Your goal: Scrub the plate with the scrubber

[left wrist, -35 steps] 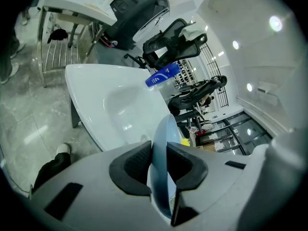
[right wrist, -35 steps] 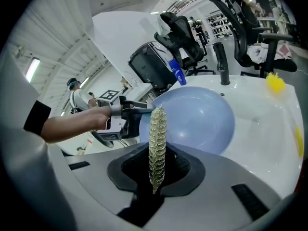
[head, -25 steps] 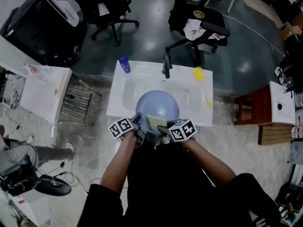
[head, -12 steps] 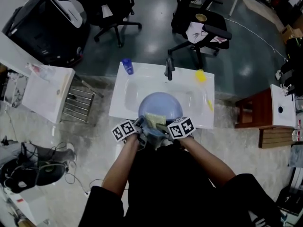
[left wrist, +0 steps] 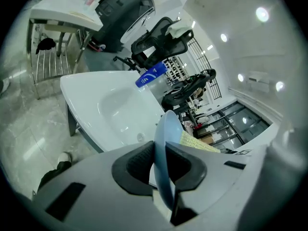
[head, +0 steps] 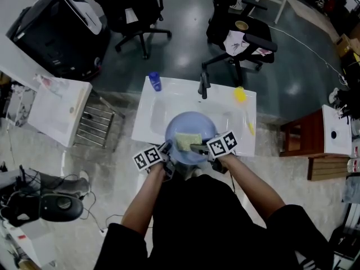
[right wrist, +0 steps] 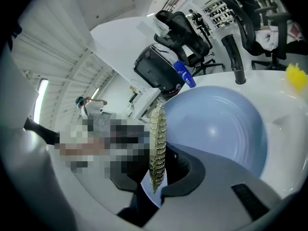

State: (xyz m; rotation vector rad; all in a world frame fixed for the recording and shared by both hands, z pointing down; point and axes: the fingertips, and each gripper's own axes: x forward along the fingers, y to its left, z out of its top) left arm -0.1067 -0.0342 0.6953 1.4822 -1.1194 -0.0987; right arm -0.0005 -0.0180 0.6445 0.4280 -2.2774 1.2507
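Note:
A light blue plate (head: 194, 125) is held over the white sink (head: 163, 103) in the head view. My left gripper (head: 167, 151) is shut on its near left rim. In the left gripper view the plate (left wrist: 169, 126) stands edge-on between the pads of that gripper (left wrist: 161, 153). My right gripper (head: 198, 148) is shut on a yellow-green scrubber (head: 187, 141), which lies flat on the plate's near half. The scrubber (right wrist: 157, 129) shows edge-on in the right gripper (right wrist: 158, 171), against the plate's hollow face (right wrist: 226, 129).
On the sink's back rim stand a blue bottle (head: 154, 82), a dark tap (head: 203, 86) and a yellow object (head: 240, 94). A thin yellow item (head: 248, 125) lies on the right rim. A wire rack (head: 93, 125) stands left, a wooden stool (head: 298, 134) right, office chairs behind.
The right gripper has pushed the scrubber away from me, from the plate's near rim toward its middle. The left gripper keeps its hold on the rim.

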